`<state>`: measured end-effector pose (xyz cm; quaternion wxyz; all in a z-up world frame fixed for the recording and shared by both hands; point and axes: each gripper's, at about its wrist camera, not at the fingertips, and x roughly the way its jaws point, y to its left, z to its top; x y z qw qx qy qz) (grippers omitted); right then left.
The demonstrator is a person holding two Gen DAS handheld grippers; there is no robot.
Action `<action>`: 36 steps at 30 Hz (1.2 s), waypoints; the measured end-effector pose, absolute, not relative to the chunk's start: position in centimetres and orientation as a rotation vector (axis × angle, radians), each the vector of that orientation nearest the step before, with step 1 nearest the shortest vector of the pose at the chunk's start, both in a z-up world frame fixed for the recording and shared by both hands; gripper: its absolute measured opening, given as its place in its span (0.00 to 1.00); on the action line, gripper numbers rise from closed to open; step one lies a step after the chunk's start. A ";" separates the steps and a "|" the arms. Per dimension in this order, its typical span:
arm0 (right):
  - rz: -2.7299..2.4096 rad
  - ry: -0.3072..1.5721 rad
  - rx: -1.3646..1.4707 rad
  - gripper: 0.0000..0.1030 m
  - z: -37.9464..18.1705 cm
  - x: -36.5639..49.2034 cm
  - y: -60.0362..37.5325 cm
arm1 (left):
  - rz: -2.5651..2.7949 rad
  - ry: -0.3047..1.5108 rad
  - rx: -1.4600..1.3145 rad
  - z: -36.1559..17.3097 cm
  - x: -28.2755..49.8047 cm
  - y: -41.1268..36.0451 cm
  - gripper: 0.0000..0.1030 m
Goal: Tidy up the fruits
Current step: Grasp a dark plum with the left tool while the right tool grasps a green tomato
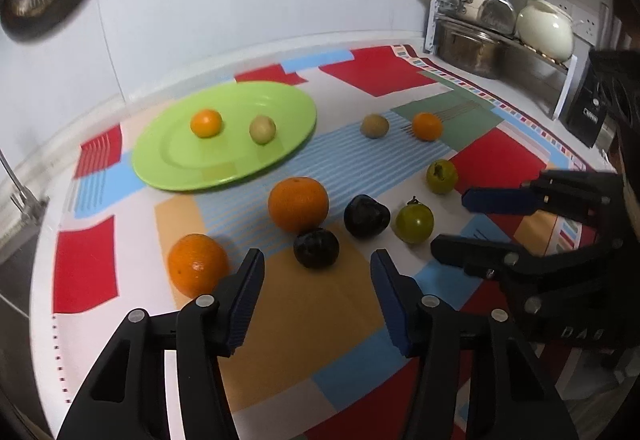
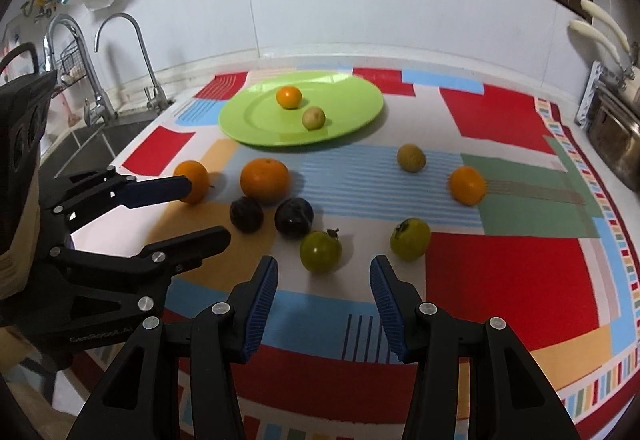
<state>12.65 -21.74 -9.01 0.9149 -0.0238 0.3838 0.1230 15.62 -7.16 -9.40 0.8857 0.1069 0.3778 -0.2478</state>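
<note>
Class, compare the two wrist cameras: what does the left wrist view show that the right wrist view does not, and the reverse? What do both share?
Only the left wrist view shows the cream kettle and the steel pot on the rack.

Only the right wrist view shows the two taps and the sink on the left side of the picture.

Both show the green plate holding a small orange, plus loose fruit on the patterned cloth. Both tools are open and empty.

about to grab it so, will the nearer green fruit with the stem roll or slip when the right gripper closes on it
The green fruit looks round and glossy, so it may roll on the flat cloth if nudged off-centre. Its smooth skin might slip; the ribbed pads of the open right gripper should help.
</note>
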 end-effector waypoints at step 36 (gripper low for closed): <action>0.295 0.812 0.027 0.28 -9.1 13.7 -21.7 | -0.494 0.825 0.129 -8.3 15.5 -6.5 0.28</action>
